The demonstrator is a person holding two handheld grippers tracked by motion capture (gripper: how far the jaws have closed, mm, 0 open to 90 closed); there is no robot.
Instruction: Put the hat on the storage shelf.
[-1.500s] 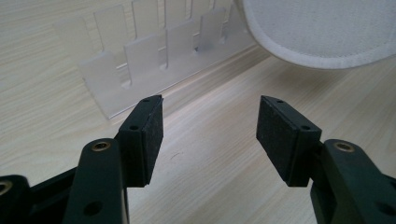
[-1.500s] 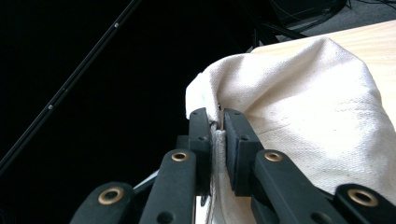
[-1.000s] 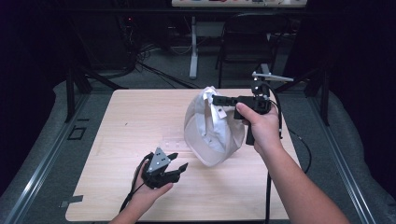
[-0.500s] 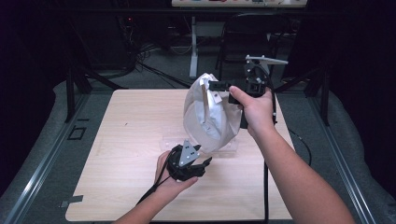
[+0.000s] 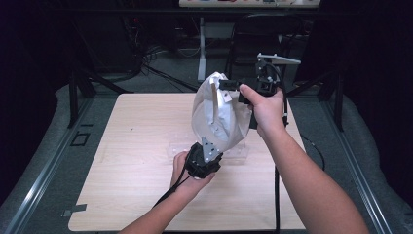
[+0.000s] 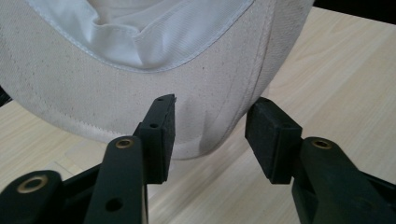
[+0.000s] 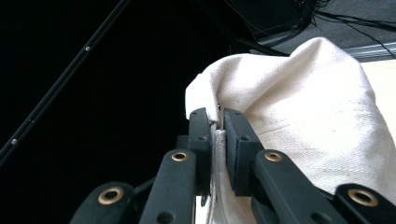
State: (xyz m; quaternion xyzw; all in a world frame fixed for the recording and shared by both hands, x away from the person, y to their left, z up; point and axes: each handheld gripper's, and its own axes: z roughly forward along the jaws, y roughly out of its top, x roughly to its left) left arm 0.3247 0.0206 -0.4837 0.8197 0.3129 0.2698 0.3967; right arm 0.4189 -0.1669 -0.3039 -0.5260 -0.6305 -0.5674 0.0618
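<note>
Cream canvas hat (image 5: 217,114), coarse woven cloth with stitched seams, hangs in the air over the far middle of the table (image 5: 126,185), a pale wood-grain top. Right gripper (image 5: 228,86) holds it by the upper edge: in the right gripper view the black jaws are pinched tight on a folded seam of the hat (image 7: 299,116), cloth bunched between the pads. Hat sags into a rounded pouch shape below the grip. Left gripper (image 5: 204,158) sits just under the low end of the hat, grey plate on top. In the left gripper view its blocky black jaws stand apart with the curved brim edge of the hat (image 6: 196,84) just beyond them, zigzag stitching and white lining visible; not clamped on anything.
</note>
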